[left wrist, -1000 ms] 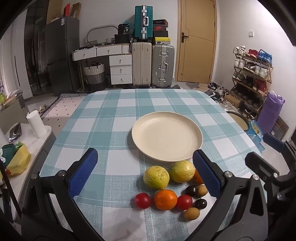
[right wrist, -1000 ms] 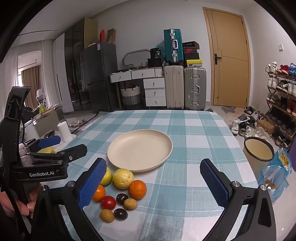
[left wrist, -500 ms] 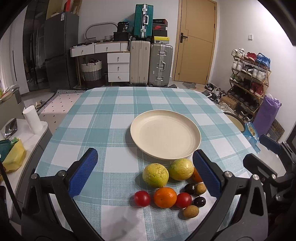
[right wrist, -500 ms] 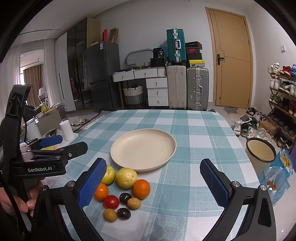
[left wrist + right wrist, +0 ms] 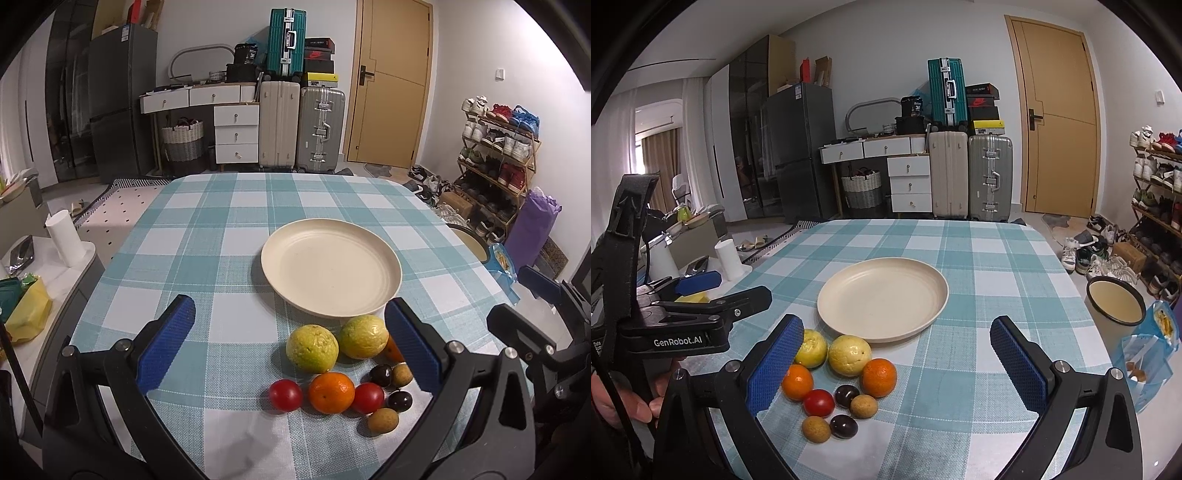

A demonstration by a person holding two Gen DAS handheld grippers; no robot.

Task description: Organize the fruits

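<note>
- Table point(image 5: 221, 229), checked cloth: cream plate point(image 5: 330, 267) sits mid-table with nothing on it; fruit bunched just in front of its near rim.
- Left gripper point(image 5: 290, 347) and right gripper point(image 5: 895, 360): both spread wide, holding nothing, above the near edge.
- Yellow-green fruits point(image 5: 312, 348) touch each other; I'd lift an outer one first, from above, so neighbours don't roll.
- Oranges point(image 5: 879, 377), tomatoes point(image 5: 285, 395), dark plums point(image 5: 847, 395), brown longans point(image 5: 816, 428): take the small ones last, light squeeze.
</note>
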